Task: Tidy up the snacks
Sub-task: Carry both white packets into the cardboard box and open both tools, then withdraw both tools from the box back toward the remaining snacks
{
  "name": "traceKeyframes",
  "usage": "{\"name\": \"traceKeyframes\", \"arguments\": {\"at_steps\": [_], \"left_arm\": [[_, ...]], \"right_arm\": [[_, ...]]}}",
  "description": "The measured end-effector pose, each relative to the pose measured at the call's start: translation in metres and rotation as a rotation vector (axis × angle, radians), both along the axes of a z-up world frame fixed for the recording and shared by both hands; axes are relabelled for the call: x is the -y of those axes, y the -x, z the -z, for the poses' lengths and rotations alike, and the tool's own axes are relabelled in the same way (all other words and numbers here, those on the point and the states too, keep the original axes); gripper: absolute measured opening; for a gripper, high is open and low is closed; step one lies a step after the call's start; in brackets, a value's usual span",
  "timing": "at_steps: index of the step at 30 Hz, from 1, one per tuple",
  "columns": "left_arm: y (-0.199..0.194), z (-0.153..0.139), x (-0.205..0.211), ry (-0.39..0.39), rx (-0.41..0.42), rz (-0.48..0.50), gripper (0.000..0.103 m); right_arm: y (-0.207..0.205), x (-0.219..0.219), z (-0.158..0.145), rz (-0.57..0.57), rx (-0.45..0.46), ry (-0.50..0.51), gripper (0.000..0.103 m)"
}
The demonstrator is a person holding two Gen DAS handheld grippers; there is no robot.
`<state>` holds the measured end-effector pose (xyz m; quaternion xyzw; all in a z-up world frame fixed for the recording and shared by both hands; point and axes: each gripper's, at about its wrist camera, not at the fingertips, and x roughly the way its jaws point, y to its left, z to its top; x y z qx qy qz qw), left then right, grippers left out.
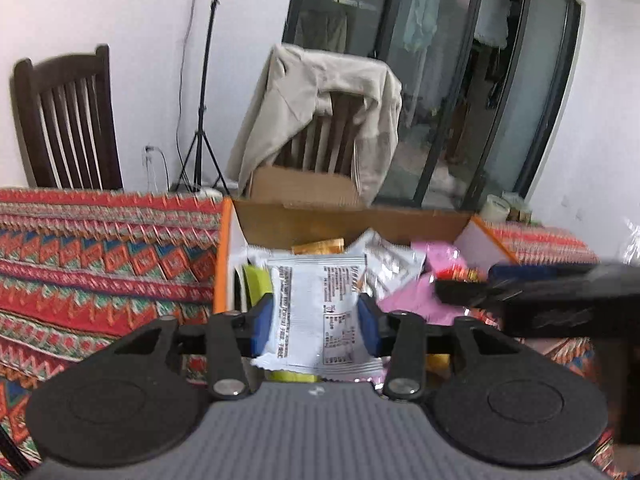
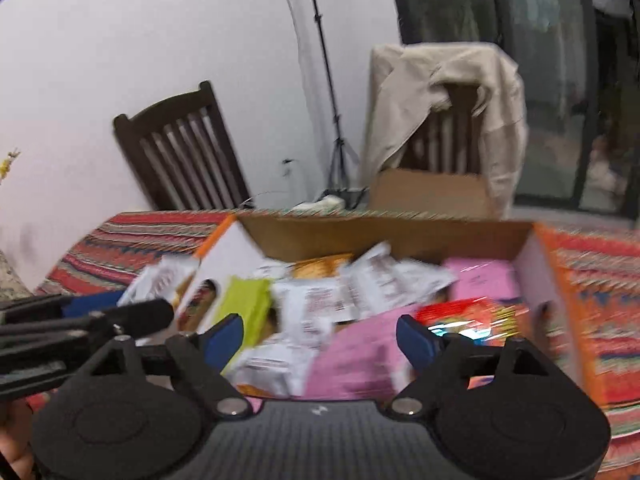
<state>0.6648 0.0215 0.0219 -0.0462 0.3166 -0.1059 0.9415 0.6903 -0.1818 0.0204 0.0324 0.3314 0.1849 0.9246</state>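
Observation:
An open cardboard box (image 1: pixel 352 222) with orange-and-white sides stands on the patterned tablecloth and holds several snack packets. My left gripper (image 1: pixel 316 316) is shut on a white printed snack packet (image 1: pixel 316 304) and holds it over the box's left half. My right gripper (image 2: pixel 320 340) is open and empty, low over the box (image 2: pixel 384 232), above a pink packet (image 2: pixel 356 364) and white packets (image 2: pixel 316 300). A red packet (image 2: pixel 468 316) and a green packet (image 2: pixel 248 304) lie in the box. The right gripper shows as a black shape in the left wrist view (image 1: pixel 532 292).
The red patterned tablecloth (image 1: pixel 100 260) covers the table. A white snack packet (image 2: pixel 160 280) lies outside the box's left wall. Two dark wooden chairs (image 1: pixel 68 120) stand behind, one draped with a beige jacket (image 1: pixel 320 108). A smaller cardboard box (image 1: pixel 304 188) and a light-stand tripod (image 1: pixel 200 120) are behind.

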Motion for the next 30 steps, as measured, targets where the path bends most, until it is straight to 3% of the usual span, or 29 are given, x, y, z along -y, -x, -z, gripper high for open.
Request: {"name": "traceKeyframes", "arguments": {"at_steps": [2,6,12,18,21,23,24,30], "left_arm": [[-0.004,0.008,0.006,-0.041,-0.019,-0.020,0.072],[0.003,0.001,0.003,-0.039,-0.035,-0.009,0.075],[0.043,-0.045,-0.011,-0.052,0.037,-0.034,0.081],[0.126,-0.089,-0.017,-0.104,0.151,0.002,0.091],[0.181,-0.101,-0.023,-0.072,0.229,0.056,0.100],[0.217,-0.100,-0.027,-0.059,0.261,0.092,0.101],[0.233,-0.097,-0.028,-0.064,0.267,0.098,0.102],[0.323,-0.070,-0.029,-0.095,0.312,0.072,0.103]], "right_arm": [[0.008,0.010,-0.008,0.015,0.021,0.022,0.086],[0.026,0.027,-0.024,0.019,0.051,0.042,0.087],[0.058,0.052,-0.053,0.031,0.096,0.070,0.088],[0.108,0.077,-0.083,0.037,0.130,0.074,0.092],[0.145,0.086,-0.097,0.022,0.162,0.085,0.098],[0.194,0.097,-0.104,0.004,0.211,0.069,0.101],[0.194,0.097,-0.104,0.004,0.211,0.069,0.102],[0.292,0.106,-0.087,-0.013,0.242,0.051,0.103]]}}
